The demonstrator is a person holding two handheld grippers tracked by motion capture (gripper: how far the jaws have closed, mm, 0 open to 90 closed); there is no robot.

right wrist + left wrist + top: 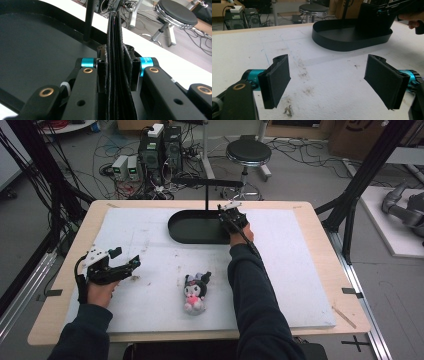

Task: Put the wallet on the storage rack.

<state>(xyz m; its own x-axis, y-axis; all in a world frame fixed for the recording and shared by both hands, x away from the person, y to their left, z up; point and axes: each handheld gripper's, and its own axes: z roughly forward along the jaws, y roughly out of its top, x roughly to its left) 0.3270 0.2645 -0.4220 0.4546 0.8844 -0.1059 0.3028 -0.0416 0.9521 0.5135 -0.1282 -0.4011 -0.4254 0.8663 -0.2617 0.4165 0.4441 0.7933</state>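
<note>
A grey floor strewn with cables (300, 150) holds a round black stool (248, 153) and computer towers (161, 147).

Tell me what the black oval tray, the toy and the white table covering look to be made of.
Black oval tray: probably matte-coated metal or plastic; thin, even wall, dull sheen.
Toy: plush fabric; fuzzy, soft outline, black, white and pink.
White table covering: looks like foam board or felt; grainy surface, scuffed and stained, visible thick edge.

Even indoor light, soft shadows, slight blur
</note>
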